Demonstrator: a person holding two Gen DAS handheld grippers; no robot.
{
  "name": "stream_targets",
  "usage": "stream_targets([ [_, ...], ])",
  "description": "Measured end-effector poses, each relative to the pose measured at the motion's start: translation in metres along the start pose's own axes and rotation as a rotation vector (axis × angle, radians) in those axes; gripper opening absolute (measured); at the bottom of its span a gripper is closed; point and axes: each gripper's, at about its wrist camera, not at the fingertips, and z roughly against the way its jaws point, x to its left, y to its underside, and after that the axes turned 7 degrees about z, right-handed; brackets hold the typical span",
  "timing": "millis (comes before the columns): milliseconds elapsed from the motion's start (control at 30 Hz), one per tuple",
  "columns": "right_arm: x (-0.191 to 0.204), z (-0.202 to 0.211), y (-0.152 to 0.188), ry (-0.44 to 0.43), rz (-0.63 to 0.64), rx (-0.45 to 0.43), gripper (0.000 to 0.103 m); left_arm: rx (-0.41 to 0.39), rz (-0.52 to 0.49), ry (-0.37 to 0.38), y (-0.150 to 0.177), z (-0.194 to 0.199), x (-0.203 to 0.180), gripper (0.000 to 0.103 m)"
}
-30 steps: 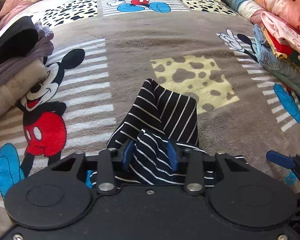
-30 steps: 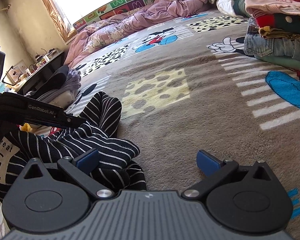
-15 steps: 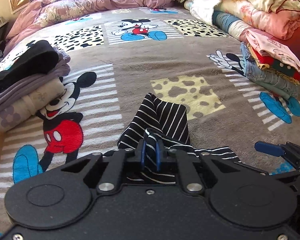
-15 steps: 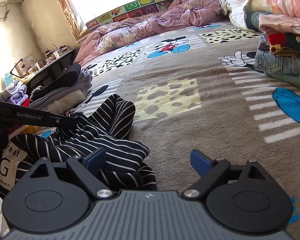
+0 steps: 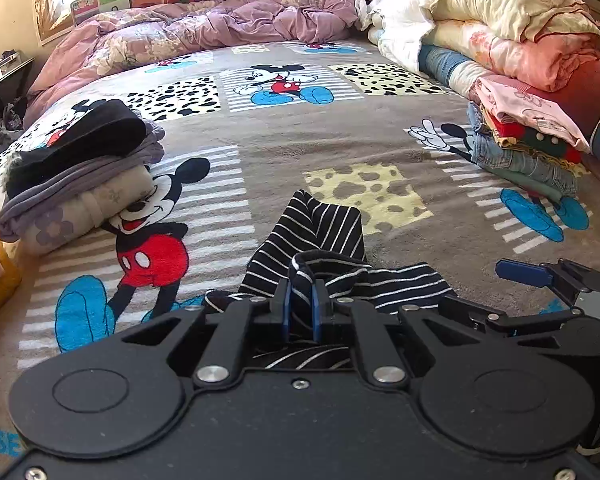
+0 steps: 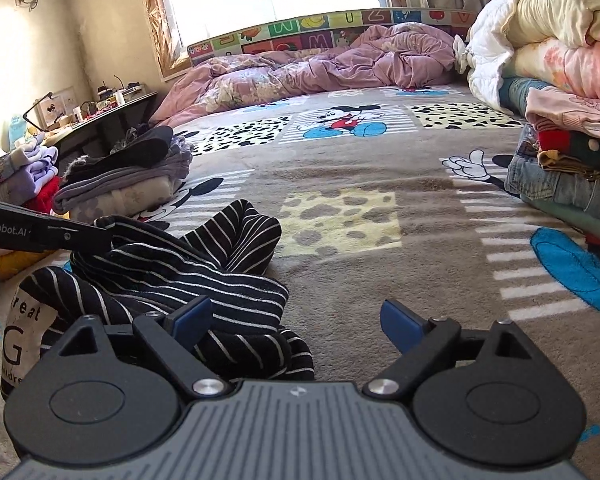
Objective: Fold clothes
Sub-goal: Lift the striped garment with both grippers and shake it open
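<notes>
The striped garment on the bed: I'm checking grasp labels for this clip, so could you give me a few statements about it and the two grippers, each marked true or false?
1. The left gripper is shut on a fold of the black-and-white striped garment. True.
2. The right gripper is clamped on the garment too. False: its jaws stand wide apart with only the blanket between them; the garment lies beside its left finger.
3. The garment lies flat and fully spread out. False: it is crumpled in a heap on the cartoon-mouse blanket.
4. Stacks of folded clothes sit on both sides of the bed. True.
5. The purple duvet covers the garment. False: it is bunched at the far end of the bed.
</notes>
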Motion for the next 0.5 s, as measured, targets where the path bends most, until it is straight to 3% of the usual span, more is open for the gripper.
stream_targets([
  [200,0.001,0.011,0.004,-0.081,-0.034,-0.027,0.091,-0.033,0.034,0.014,0.02,0.026,0.0,0.007],
  [333,0.0,0.021,0.01,-0.191,-0.09,-0.041,0.09,-0.062,0.045,0.028,0.036,0.048,-0.002,0.007],
  [500,-0.003,0.032,0.019,-0.317,-0.167,-0.051,0.082,-0.101,0.042,0.041,0.057,0.075,-0.005,0.007],
])
